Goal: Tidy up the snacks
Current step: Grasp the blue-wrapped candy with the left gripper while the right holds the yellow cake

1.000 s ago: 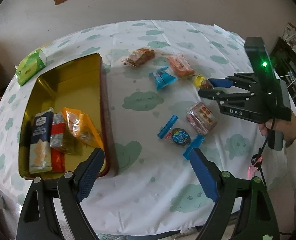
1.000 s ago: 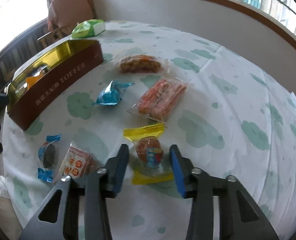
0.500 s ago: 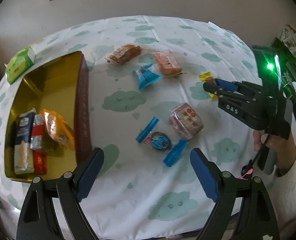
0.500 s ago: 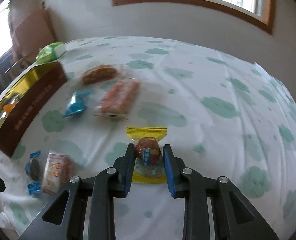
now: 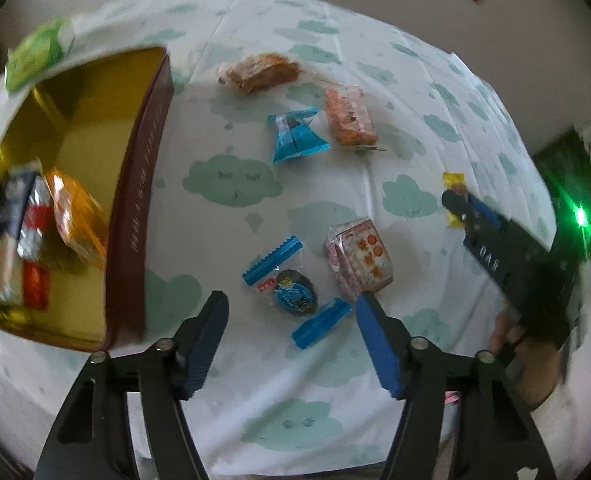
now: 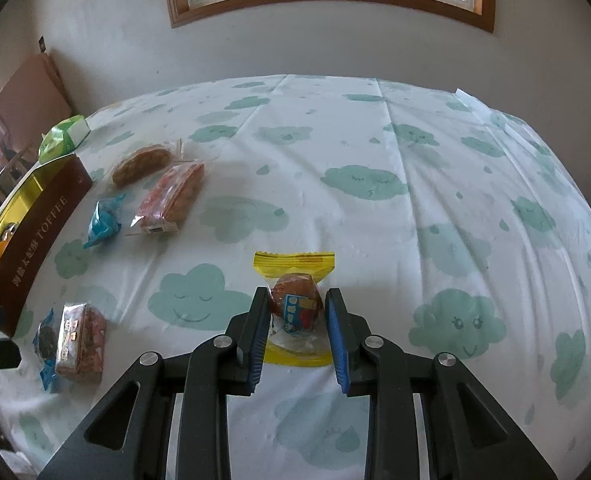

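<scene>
Straddling the yellow-wrapped snack [image 6: 298, 309], the right gripper [image 6: 298, 332] has its blue pads drawn in close on either side of the round cake inside, touching or nearly so, though whether the packet has left the cloud-print tablecloth [image 6: 435, 184] cannot be told. I judge this as the pick-up step: the grasp is being made and the carry has not begun. Near the table's front edge, the left gripper [image 5: 291, 342] hangs wide open and holds nothing, poised above the blue-ended round snack [image 5: 295, 296], with the pink printed packet [image 5: 361, 260] just beside it. Farther out lie the blue twist-wrapped sweet [image 5: 295, 136], the orange bar [image 5: 349, 116] and the brown pastry [image 5: 263, 72], all loose. Off to the left stands the gold-lined toffee box [image 5: 143, 184], already holding a few packets. The next move likely calls for a firm squeeze, a clean lift, and a sweep left over the box wall before letting go.
</scene>
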`<state>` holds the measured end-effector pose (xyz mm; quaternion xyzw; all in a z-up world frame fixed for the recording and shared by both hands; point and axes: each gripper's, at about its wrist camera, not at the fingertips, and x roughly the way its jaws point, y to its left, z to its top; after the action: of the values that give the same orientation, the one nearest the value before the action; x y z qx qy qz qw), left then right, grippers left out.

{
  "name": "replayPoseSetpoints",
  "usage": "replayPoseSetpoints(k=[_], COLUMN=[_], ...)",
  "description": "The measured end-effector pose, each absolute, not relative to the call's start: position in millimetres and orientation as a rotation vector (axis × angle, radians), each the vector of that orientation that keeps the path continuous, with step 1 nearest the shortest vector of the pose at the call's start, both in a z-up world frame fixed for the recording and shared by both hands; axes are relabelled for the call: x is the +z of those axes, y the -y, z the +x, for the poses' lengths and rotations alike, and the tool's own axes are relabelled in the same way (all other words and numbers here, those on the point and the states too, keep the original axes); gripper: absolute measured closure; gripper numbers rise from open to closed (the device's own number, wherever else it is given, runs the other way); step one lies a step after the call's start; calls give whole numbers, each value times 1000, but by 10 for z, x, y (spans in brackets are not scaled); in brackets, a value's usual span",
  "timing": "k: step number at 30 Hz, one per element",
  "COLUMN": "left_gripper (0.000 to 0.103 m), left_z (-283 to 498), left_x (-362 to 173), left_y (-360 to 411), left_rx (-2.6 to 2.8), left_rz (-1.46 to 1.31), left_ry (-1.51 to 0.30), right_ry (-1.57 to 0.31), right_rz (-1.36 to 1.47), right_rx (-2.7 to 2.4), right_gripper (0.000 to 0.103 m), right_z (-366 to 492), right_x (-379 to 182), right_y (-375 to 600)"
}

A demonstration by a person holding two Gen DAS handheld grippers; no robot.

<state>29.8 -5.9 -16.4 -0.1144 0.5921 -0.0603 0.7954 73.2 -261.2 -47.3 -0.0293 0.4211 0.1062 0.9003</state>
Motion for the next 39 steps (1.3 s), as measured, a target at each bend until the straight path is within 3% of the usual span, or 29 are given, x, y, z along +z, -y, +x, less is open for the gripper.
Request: replayPoseSetpoints(k=[7,13,14,16,17,20,39], left_gripper=[62,65,66,68,69,71,68], left_z=[387,463,480,511,520,522,442], left_x=[-263,-317,-329,-354,-360,-375,-355], left_y=[83,123,124,115,114,106,90], left_rx=[-93,-55,-45,-29,-24,-22,-6], left_rz=[-352,-349,-342,-340,-336,-319,-381], left_ry=[-1333,-1333,-1331,-1331,-1327,-1334,-1343], right_ry=[-872,-873,-873,-873,-872,-872,-874], right_rz=[-27,-14,-12,-6,-3,5,8], right_rx=[237,244,245,248,249,253,252], right_gripper=[73,73,73,73,73,73,72], right_z=[724,749,888,910,691,625,815], right_x=[-457,-460,-439,-385,-395,-425,-495], right_y=[2802,2680,2239,2470,2051,2471,2622])
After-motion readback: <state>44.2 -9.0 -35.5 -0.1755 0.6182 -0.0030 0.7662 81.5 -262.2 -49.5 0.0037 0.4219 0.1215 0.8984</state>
